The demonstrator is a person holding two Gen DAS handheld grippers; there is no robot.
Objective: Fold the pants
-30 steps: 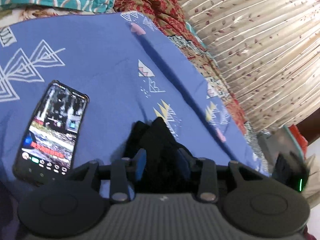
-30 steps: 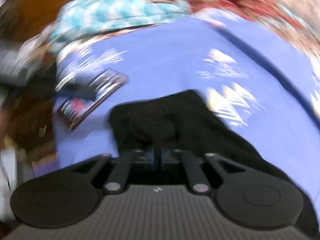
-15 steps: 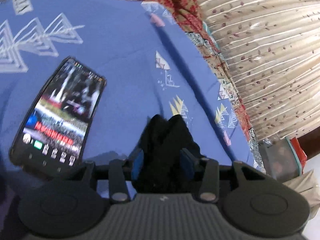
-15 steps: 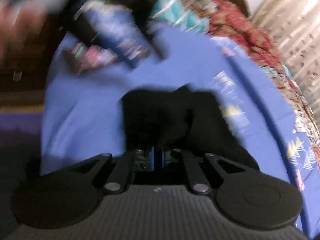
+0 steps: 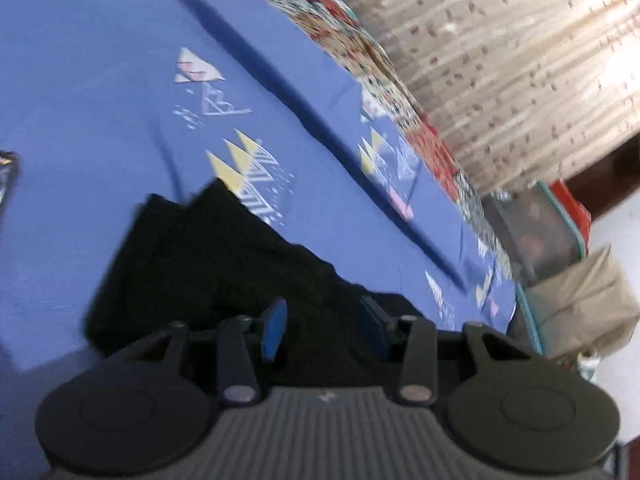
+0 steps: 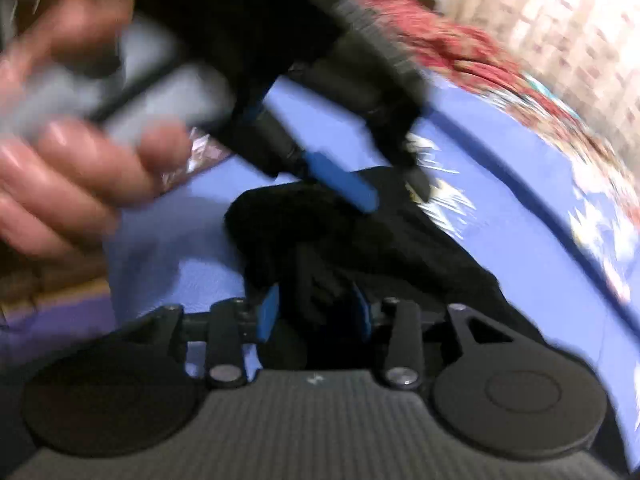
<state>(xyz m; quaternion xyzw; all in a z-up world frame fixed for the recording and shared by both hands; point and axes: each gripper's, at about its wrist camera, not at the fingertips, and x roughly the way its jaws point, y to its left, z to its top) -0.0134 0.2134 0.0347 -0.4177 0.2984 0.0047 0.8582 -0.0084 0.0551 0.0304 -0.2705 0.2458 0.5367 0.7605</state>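
Note:
Black pants (image 5: 224, 264) lie bunched on a blue bedsheet (image 5: 100, 92) with triangle prints. In the left wrist view my left gripper (image 5: 324, 330) is open, its blue pads apart just above the cloth. In the right wrist view the pants (image 6: 360, 248) lie in a heap under my right gripper (image 6: 314, 314), which is open with black cloth between its spread pads. The left gripper (image 6: 392, 196) shows there too, held by a hand (image 6: 72, 168), open above the far end of the pants.
A phone edge (image 5: 6, 184) shows at the left on the sheet. A red patterned quilt (image 5: 360, 60) and a beige curtain (image 5: 500, 60) bound the bed's far side. A box and bag (image 5: 560, 260) stand past the bed's right end.
Both grippers have opened and let go of the pants. The left gripper has swung right, so the phone has slid out of its view. The pants now lie spread lower on the sheet.

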